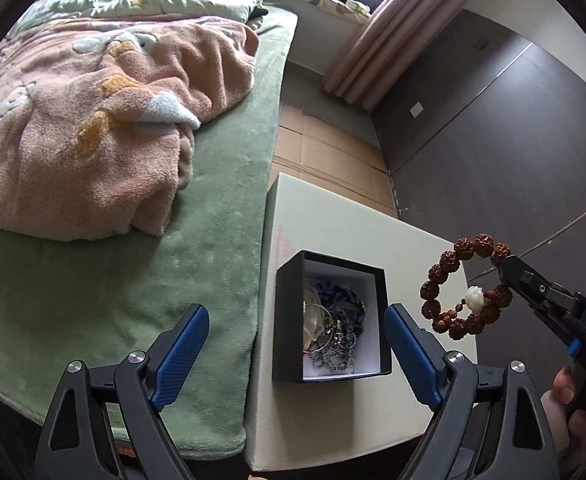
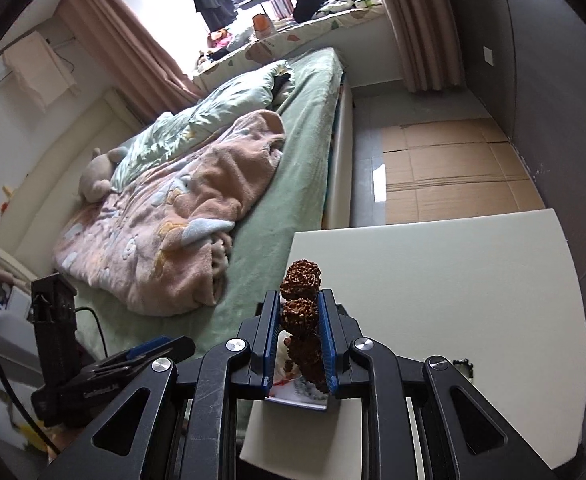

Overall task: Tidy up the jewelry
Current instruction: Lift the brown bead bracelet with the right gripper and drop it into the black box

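Bracelet (image 1: 467,288) hangs in right tongs (image 1: 507,270) beyond box (image 1: 329,378) rim.

table top (image 1: 333,224) bare beyond box (image 1: 329,316) | bed (image 1: 213,240) flanks left | bracelet (image 1: 467,288) hangs right of box

Your left gripper (image 1: 296,354) is spread wide, its blue pads (image 1: 179,354) at about 7 and 5 o'clock in its own camera view, nothing between them. Your right gripper (image 2: 300,338) is clamped tight on the beaded bracelet (image 1: 466,290), and from the left camera it reaches in from 4 o'clock, pointing toward 10. Your right hand (image 1: 564,404) grips its handle at the lower right edge.
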### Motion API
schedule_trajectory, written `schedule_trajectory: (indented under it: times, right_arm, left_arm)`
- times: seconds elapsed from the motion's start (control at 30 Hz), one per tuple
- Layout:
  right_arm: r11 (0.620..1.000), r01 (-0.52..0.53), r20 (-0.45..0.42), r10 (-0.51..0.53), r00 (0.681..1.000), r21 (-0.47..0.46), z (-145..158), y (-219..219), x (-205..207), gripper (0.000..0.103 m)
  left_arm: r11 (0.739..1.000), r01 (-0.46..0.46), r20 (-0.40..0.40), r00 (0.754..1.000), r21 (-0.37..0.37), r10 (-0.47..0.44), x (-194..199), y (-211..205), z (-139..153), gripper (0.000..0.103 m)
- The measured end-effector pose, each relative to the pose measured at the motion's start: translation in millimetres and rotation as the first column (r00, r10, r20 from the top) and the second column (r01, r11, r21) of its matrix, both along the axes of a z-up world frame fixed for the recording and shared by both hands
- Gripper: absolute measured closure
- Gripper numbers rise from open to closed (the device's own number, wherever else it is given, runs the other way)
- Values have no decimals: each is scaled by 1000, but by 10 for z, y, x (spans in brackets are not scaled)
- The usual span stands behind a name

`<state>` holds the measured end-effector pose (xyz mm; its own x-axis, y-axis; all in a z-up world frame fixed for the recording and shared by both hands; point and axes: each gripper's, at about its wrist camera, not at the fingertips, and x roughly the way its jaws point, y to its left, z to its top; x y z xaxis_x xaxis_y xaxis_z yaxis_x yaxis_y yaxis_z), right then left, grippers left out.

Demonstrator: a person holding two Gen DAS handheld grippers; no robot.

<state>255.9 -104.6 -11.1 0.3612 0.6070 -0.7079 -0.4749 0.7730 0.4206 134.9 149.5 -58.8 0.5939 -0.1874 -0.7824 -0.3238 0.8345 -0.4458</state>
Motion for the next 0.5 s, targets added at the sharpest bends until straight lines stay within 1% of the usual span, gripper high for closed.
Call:
schedule_trajectory:
  times: [0.13,0.33,0.4,0.5]
  right_arm:
    - [999,-30,-5,30,1000,-22,-80,200,-66,83]
    - [995,-25,-14,24,1000,-93,-266,369,-101,83]
    - [994,-39,-37,36,999,-99,-339,451,-101,82]
    - [990,-113,-112,103,988,-79,-503,649,-116,81]
  left_arm:
    - [999,-32,0,1000,-3,32,-124,139,-11,14]
    - [997,-77,-1,997,-12,77,-262,349,-51,14]
    - [996,-85,-3,996,-15,85,-297,392,-67,14]
    - [995,-97,-7,995,-19,97,-343,463,-98,14]
